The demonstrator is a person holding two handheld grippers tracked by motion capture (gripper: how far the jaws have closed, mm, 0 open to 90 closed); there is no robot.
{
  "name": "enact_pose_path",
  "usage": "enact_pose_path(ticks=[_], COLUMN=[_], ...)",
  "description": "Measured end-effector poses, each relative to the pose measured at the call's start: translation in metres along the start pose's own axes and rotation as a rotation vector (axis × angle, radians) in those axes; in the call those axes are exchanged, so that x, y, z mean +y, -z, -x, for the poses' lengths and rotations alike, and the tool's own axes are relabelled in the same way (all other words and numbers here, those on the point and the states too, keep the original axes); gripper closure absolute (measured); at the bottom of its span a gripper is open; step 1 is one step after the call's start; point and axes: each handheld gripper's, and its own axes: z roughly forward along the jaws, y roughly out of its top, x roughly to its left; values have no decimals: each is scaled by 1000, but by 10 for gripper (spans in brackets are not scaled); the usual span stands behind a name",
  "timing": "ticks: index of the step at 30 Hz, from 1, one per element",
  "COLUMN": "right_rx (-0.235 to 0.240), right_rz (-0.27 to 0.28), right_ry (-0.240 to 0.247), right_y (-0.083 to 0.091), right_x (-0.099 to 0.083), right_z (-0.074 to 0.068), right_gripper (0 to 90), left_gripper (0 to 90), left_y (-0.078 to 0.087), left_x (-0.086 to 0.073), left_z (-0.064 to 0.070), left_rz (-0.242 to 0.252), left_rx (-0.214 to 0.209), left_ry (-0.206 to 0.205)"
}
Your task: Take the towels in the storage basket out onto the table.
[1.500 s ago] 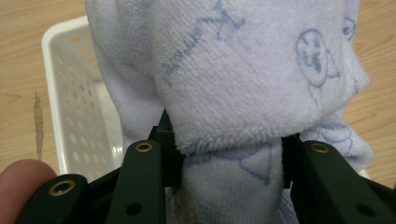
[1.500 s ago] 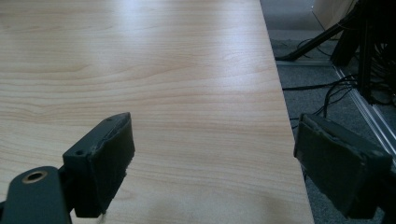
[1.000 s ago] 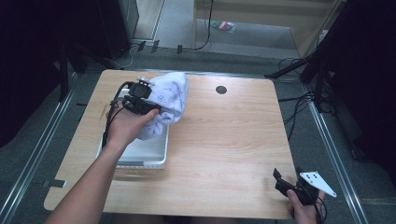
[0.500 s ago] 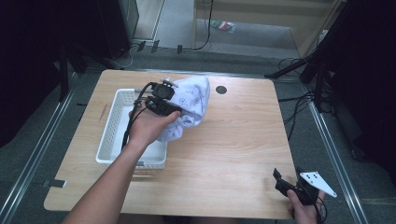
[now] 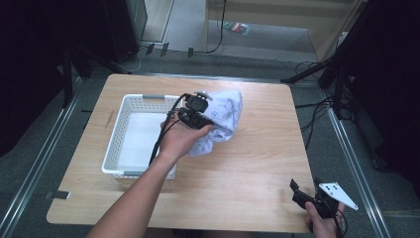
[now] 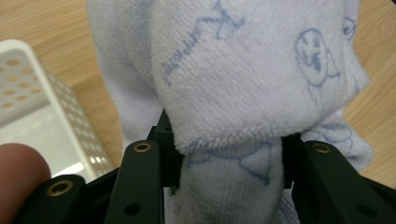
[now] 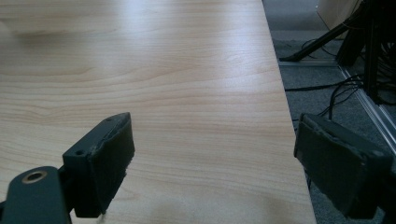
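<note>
A white towel [image 5: 222, 116] printed with blue drawings hangs bunched just right of the white perforated basket [image 5: 130, 110], its lower end touching the wooden table. My left gripper [image 5: 208, 119] is shut on the towel, held by a hand above the basket's right rim. In the left gripper view the towel [image 6: 243, 88] bulges between the two black jaws, with the basket [image 6: 42, 107] at the left. My right gripper [image 5: 301, 191] rests open at the table's near right corner. In the right gripper view the right gripper [image 7: 215, 158] holds its jaws wide apart over bare wood.
The basket's inside looks bare. The wooden table [image 5: 267, 163] stretches between the towel and the right gripper. The table's right edge [image 7: 285, 107] drops to grey floor with cables and a dark stand. A thumb tip [image 6: 21, 172] shows at the lower left.
My left gripper has carried the towel rightward, from above the basket to just past its right rim. The right gripper has stayed put.
</note>
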Motion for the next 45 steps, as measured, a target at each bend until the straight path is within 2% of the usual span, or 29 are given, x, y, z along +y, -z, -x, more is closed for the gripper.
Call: enact_pose_path(ticks=[10, 19, 21, 23, 24, 26, 27, 30, 34, 37, 38, 41, 43, 45], right_rx=[4, 5, 4, 3, 3, 3, 3, 3, 5, 5, 4, 1, -1, -1], right_rz=[3, 2, 2, 2, 1, 1, 1, 0, 0, 0, 0, -3, -4, -6], right_ry=[-1, 1, 1, 0, 0, 1, 1, 1, 5, 11, 11, 13, 14, 14], right_y=[0, 0, 0, 0, 0, 0, 0, 0, 0, -1, -1, -1, -1, -1], right_x=[0, 0, 0, 0, 0, 0, 0, 0, 0, 0, 0, 0, 0, 0], right_z=[0, 0, 0, 0, 0, 0, 0, 0, 0, 0, 0, -1, -1, -1], right_gripper=[123, 124, 124, 124, 124, 124, 123, 124, 123, 124, 123, 123, 122, 122], left_gripper=[581, 572, 537, 435, 356, 171, 118, 23, 0, 0, 0, 0, 0, 0], left_y=[-40, -75, -81, -84, -83, -78, -75, -65, -47, -34, -30, -20, -14, -9], left_x=[0, -20, -25, -28, -29, -27, -27, -25, -28, -31, -32, -35, -37, -40], left_z=[26, 29, 28, 28, 28, 26, 25, 23, 16, 9, 6, -3, -9, -16], left_rz=[-32, -77, -87, -89, -71, -54, -41, -28, 7, 41, 49, 75, 82, 90], left_rx=[-54, -82, -103, -117, -122, -166, -187, -186, -181, -184, -178, -125, -130, -119], left_ry=[-12, 18, 24, 15, 19, 43, 54, 47, 37, 50, 51, 48, 65, 70])
